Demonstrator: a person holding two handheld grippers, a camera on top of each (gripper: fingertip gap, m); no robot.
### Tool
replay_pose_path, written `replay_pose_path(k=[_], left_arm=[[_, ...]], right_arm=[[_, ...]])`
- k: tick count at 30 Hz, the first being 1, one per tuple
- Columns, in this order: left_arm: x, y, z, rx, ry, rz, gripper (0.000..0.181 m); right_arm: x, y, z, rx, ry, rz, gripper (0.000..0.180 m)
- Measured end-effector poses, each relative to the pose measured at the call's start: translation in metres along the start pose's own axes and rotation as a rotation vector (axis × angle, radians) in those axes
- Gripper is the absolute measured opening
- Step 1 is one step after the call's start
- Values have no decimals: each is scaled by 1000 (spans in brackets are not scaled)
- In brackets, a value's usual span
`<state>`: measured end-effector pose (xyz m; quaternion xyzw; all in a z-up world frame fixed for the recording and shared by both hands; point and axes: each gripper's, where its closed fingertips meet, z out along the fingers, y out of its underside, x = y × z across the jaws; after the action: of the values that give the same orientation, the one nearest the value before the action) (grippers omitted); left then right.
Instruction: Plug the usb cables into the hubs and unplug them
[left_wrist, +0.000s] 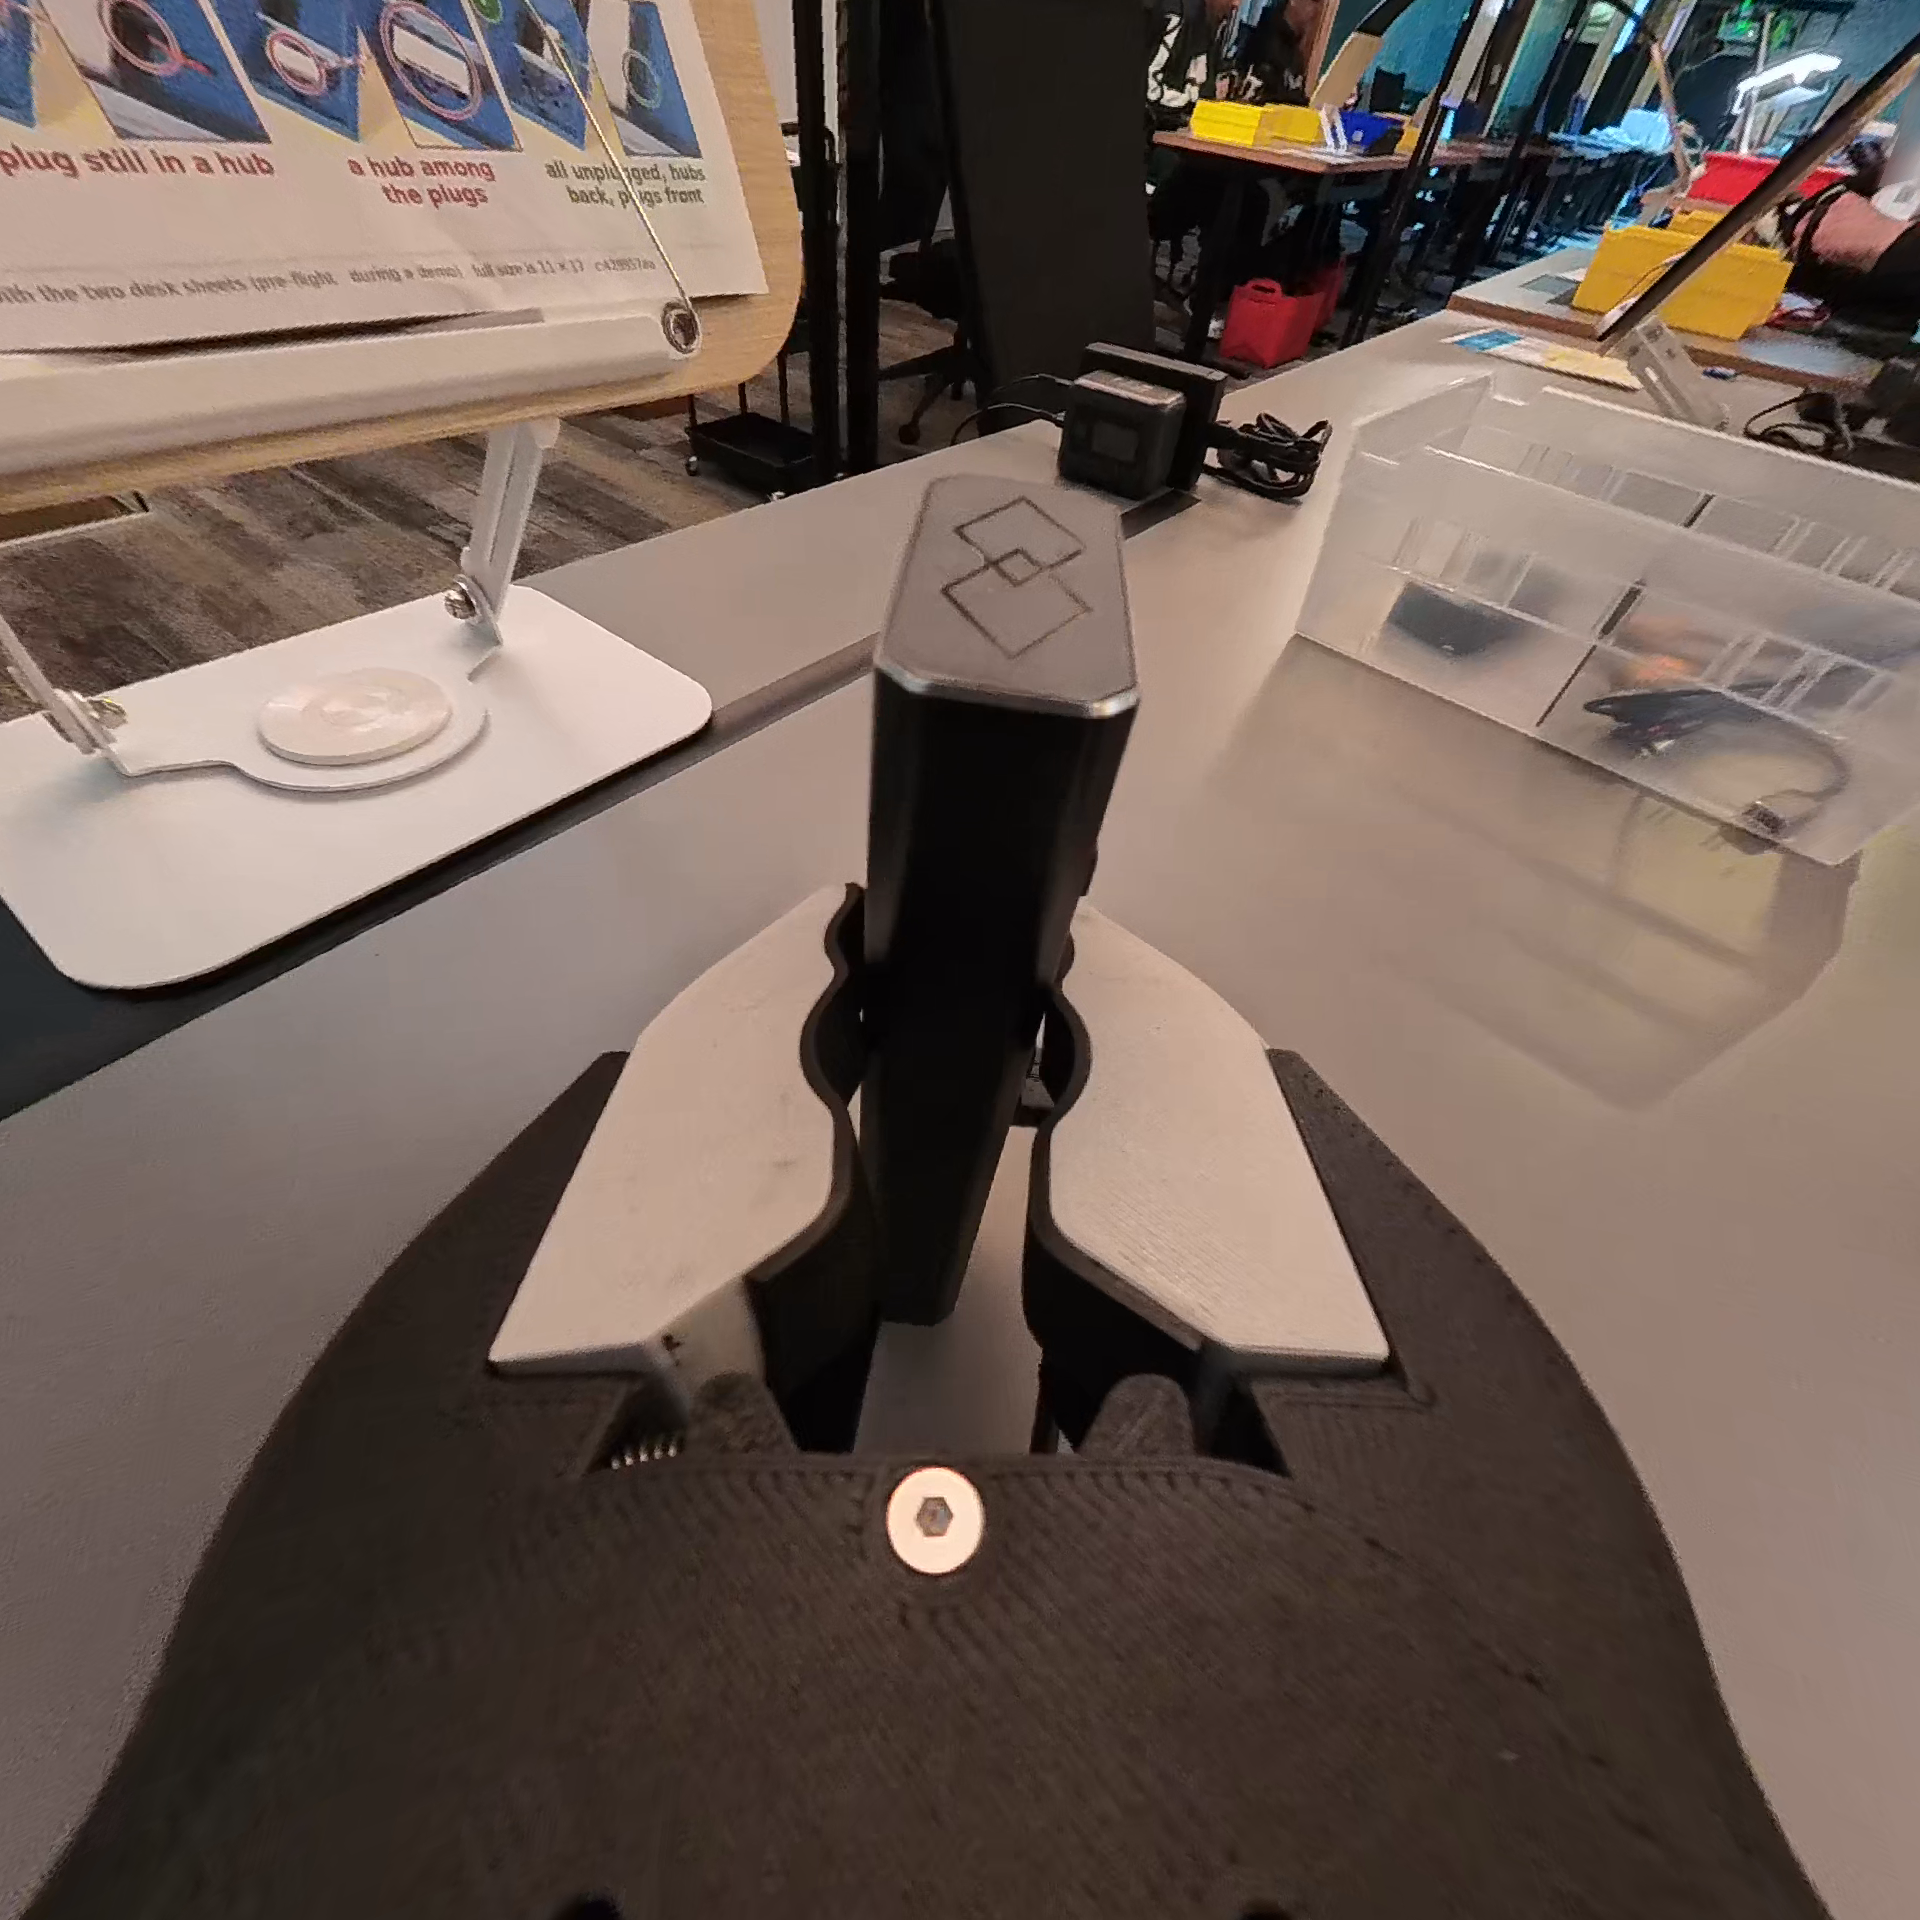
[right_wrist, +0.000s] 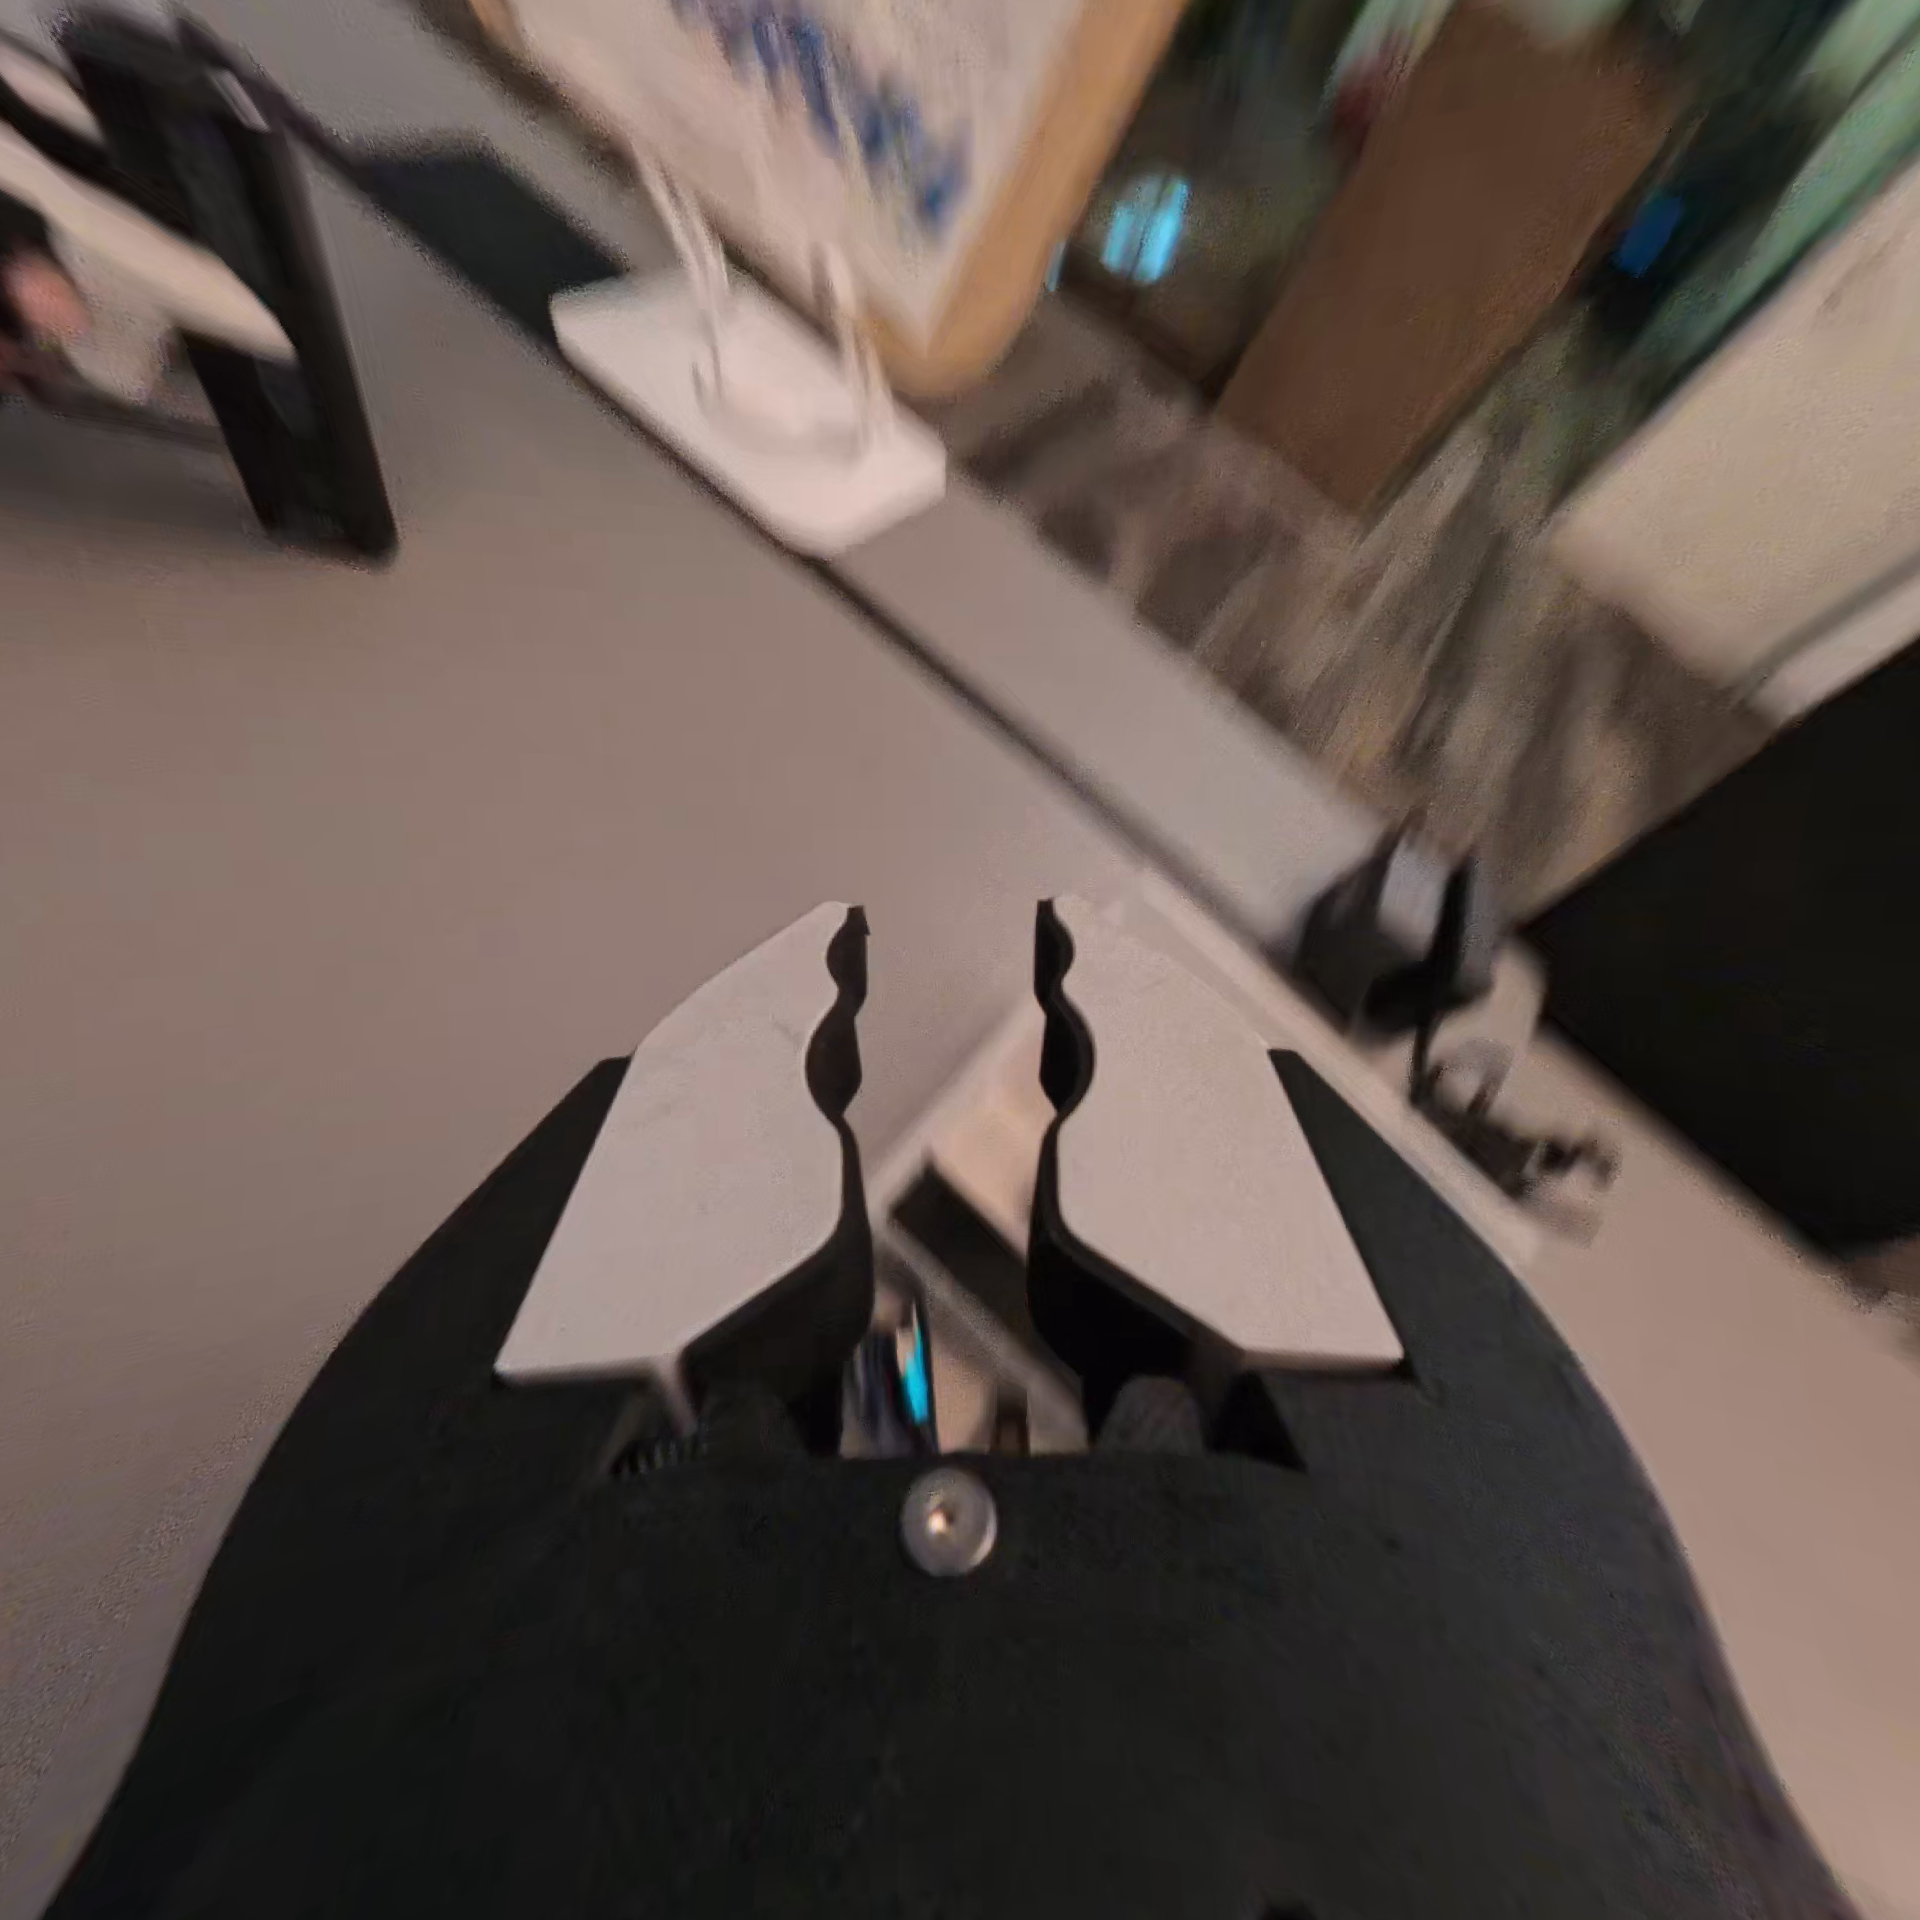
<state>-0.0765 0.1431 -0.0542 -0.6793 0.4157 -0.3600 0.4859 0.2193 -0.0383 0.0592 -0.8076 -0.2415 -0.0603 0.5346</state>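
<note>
Gripping black hub (left_wrist: 997, 831) in left tongs (left_wrist: 961, 966) | right tongs (right_wrist: 951, 977) parted, empty

Each gripper (left_wrist: 951, 997) (right_wrist: 951, 997): black printed body, grey fingers, seemingly one silver screw.

Left gripper (left_wrist: 961, 997) clamped on something dark between its fingertips; right gripper (right_wrist: 951, 997) parted, seemingly empty, though blurred.

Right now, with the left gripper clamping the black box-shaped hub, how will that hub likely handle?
The black box-shaped hub looks rigid, so the left gripper probably won't bend it. Its smooth faces may slip. Held near one end, it could pivot when a plug is pushed.
</note>
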Motion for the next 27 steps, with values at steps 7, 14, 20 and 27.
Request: replay_pose_path(k=[7,14,20,27], left_arm=[[-1,0,0,-5,-23,8,29],[-2,0,0,3,-29,8,29],[-6,-1,0,22,-65,5,28],[-16,-3,-5,81,-113,-64,27]], right_arm=[[-173,-97,83,421,-75,129,32],[-240,-58,231,202,-217,497,23],[-238,-61,247,220,-422,1105,23],[-252,-59,255,224,-508,1302,22]])
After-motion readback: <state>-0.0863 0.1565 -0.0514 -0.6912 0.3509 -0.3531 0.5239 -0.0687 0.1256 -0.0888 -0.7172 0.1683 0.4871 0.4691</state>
